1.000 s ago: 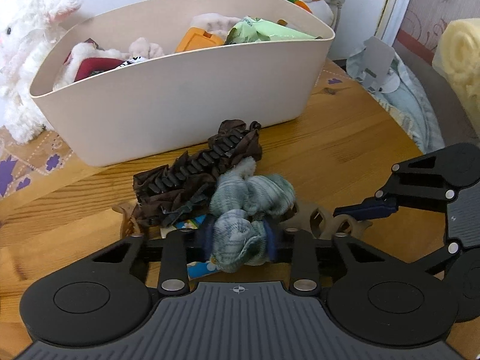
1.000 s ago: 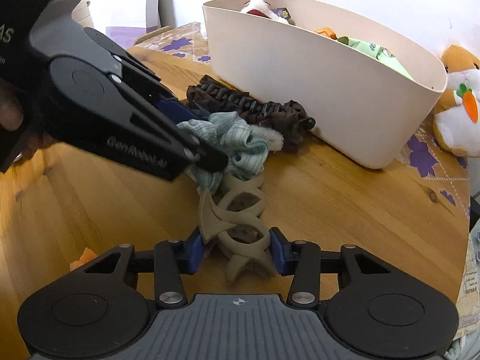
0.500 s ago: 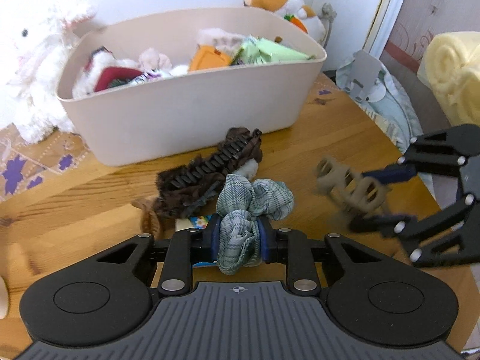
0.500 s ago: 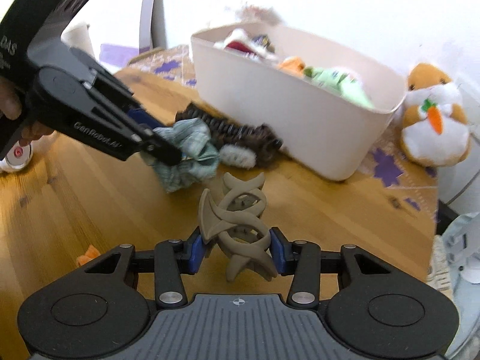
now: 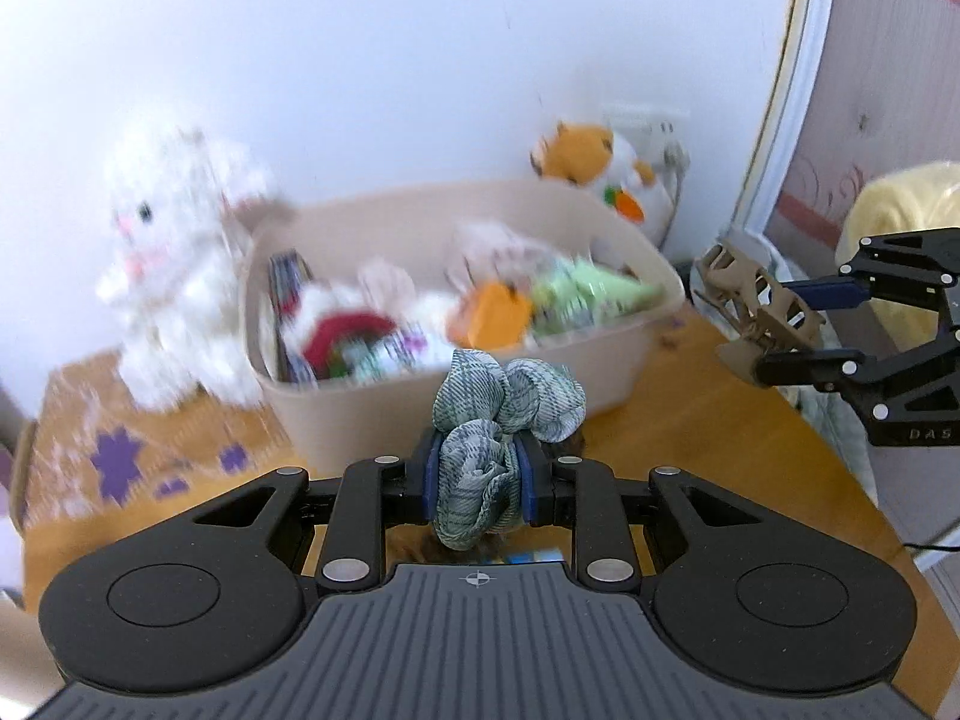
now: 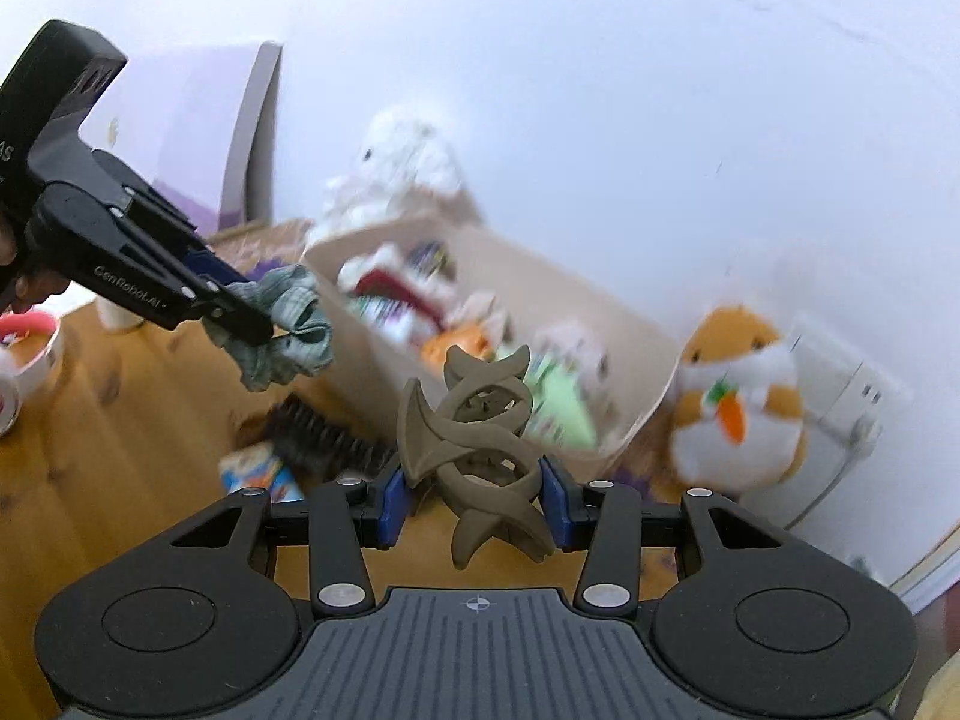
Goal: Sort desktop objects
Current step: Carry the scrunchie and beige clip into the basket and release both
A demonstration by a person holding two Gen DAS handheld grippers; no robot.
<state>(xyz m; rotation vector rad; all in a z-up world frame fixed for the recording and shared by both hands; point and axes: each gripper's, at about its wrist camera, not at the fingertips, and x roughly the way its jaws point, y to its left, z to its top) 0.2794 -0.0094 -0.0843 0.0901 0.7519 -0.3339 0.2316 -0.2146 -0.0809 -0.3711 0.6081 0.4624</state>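
Scrunchie [image 5: 504,420] clamped in left gripper [image 5: 477,480], claw clip [image 6: 480,438] in right gripper [image 6: 474,501], both carried above the table, neither yet dropped in bin [image 5: 600,354] at 12 o'clock; brown band [image 6: 324,438] and packet [image 6: 258,471] left on table [image 6: 120,420].

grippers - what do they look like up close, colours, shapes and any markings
Both grippers, left and right, are matte black plastic with blue pads inside the jaws, silver screws on the linkage bars, two round discs either side of a ribbed panel with a small crosshair mark. White lettering reads GenRobot.AI on the left one, DAS on the right.

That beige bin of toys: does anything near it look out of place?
A brown hair tie and a small colourful packet lie loose on the wooden table beside the bin, not inside.
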